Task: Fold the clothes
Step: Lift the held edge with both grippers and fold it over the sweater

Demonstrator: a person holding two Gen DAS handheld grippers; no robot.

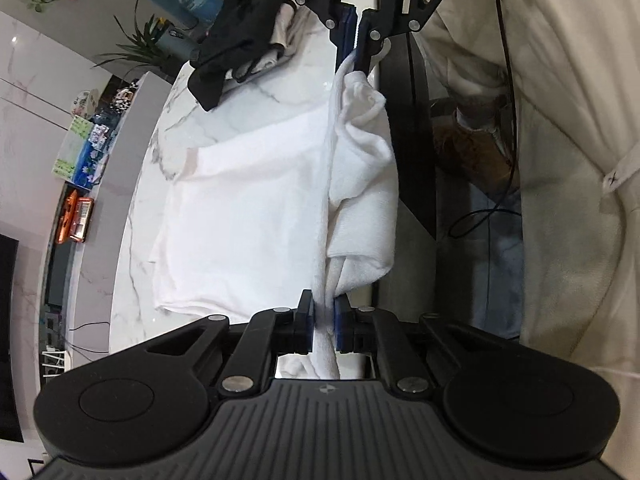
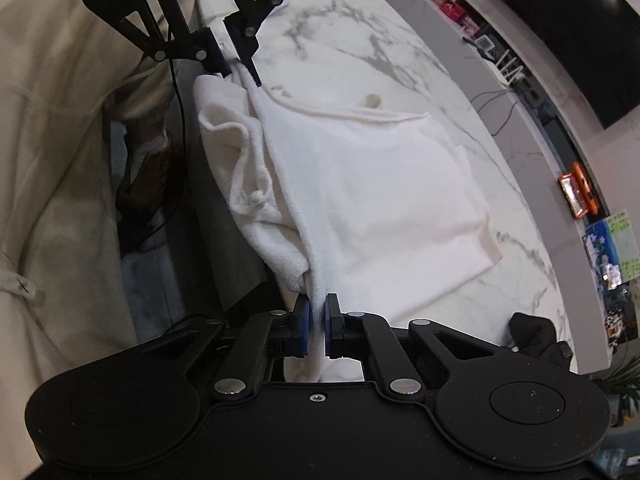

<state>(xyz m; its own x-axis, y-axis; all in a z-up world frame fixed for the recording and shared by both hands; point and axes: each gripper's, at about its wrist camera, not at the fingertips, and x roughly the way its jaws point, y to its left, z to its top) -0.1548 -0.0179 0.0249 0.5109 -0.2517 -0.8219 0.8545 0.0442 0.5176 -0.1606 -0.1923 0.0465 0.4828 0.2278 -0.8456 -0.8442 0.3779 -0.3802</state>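
Note:
A white garment (image 1: 248, 208) lies partly folded on the marble table (image 1: 240, 96), with one side hanging bunched over the table's near edge. My left gripper (image 1: 323, 312) is shut on the garment's near edge. My right gripper (image 1: 355, 46) shows at the top of the left wrist view, shut on the same edge farther along. In the right wrist view the garment (image 2: 380, 184) spreads across the marble table (image 2: 360, 32), my right gripper (image 2: 317, 320) pinches its edge, and my left gripper (image 2: 236, 70) holds the far end. The edge is stretched between both grippers.
A pile of black and light clothes (image 1: 240, 44) sits at the table's far end, also showing as a black lump (image 2: 532, 332) in the right wrist view. A person in cream clothing (image 1: 560, 160) stands beside the table. A cable (image 1: 504, 80) hangs near the table's edge.

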